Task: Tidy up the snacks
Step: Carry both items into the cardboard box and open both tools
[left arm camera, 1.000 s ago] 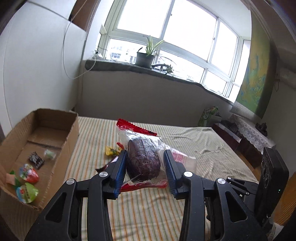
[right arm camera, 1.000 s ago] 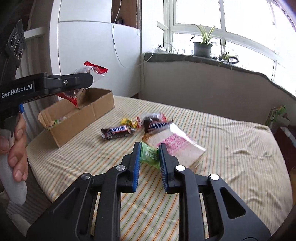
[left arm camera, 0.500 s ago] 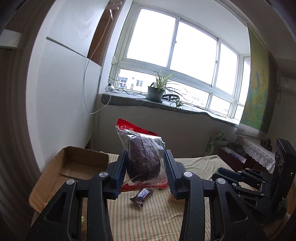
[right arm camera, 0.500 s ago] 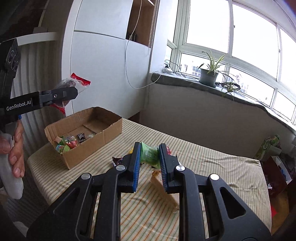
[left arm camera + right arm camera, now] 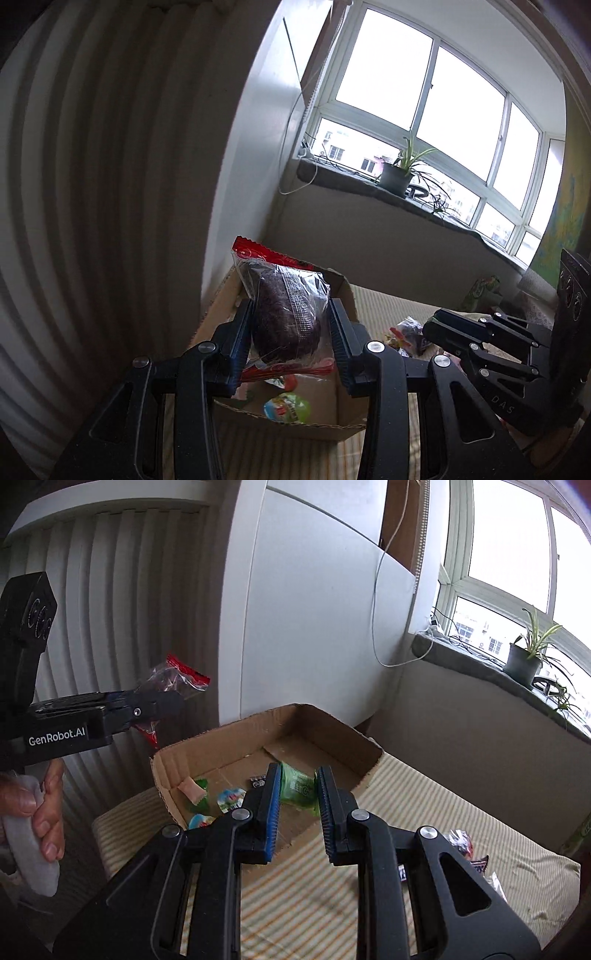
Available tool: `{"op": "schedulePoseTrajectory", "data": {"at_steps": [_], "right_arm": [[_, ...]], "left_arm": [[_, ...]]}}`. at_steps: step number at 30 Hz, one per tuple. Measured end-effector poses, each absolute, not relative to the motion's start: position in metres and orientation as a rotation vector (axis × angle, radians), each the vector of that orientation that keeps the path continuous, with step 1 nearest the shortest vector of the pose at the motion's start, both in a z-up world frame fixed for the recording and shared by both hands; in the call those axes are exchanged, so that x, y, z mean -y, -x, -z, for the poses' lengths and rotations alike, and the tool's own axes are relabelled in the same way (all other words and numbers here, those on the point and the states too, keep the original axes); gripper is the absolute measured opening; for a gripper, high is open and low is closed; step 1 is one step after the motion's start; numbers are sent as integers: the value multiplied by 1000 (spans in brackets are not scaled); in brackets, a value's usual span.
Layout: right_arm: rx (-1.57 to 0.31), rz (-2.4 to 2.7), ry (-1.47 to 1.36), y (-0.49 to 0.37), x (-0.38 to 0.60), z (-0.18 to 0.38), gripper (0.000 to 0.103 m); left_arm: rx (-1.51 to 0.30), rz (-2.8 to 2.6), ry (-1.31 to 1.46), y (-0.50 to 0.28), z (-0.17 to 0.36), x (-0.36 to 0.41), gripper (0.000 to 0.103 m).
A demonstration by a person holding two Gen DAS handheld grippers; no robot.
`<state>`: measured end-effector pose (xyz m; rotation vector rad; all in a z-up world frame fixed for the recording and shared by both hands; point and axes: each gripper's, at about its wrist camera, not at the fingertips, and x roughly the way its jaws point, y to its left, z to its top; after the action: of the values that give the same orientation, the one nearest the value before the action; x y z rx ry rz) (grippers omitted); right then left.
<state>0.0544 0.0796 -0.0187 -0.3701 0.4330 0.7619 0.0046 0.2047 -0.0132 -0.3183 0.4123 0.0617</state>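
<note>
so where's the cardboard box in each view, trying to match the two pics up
Left wrist: the cardboard box sits lower centre, mostly hidden behind the left gripper and its dark bun packet.
Right wrist: the box lies centre, open, behind the right gripper and its green packet.
Shared landmark: the potted plant on the windowsill.
</note>
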Motion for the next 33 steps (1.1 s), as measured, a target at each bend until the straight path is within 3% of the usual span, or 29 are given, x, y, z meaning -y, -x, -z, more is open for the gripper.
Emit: {"op": "schedulePoseTrajectory", "data": {"at_steps": [12, 14, 16, 17, 18, 29, 33], "right_arm": [[-497, -817, 343, -84, -108, 45, 21], [-528, -829, 325, -92, -109, 53, 26], [-549, -828, 324, -96, -110, 61, 47], [-548, -826, 321, -97, -108, 63, 50], [-550, -825, 315, -98, -107, 64, 52], [-516, -832, 325, -85, -101, 55, 53], [-500, -846, 327, -75, -103, 52, 67]], "left_arm": [[-458, -45, 332, -30, 32, -214, 39], [-484, -51, 340, -37, 39, -214, 40], [-508, -66, 344, -42, 46, -214, 51], [-514, -79, 346, -43, 48, -214, 68], [-510, -92, 351, -42, 49, -214, 77], [-503, -136, 399, -21, 44, -226, 78], [-491, -151, 391, -13, 38, -223, 78]]}}
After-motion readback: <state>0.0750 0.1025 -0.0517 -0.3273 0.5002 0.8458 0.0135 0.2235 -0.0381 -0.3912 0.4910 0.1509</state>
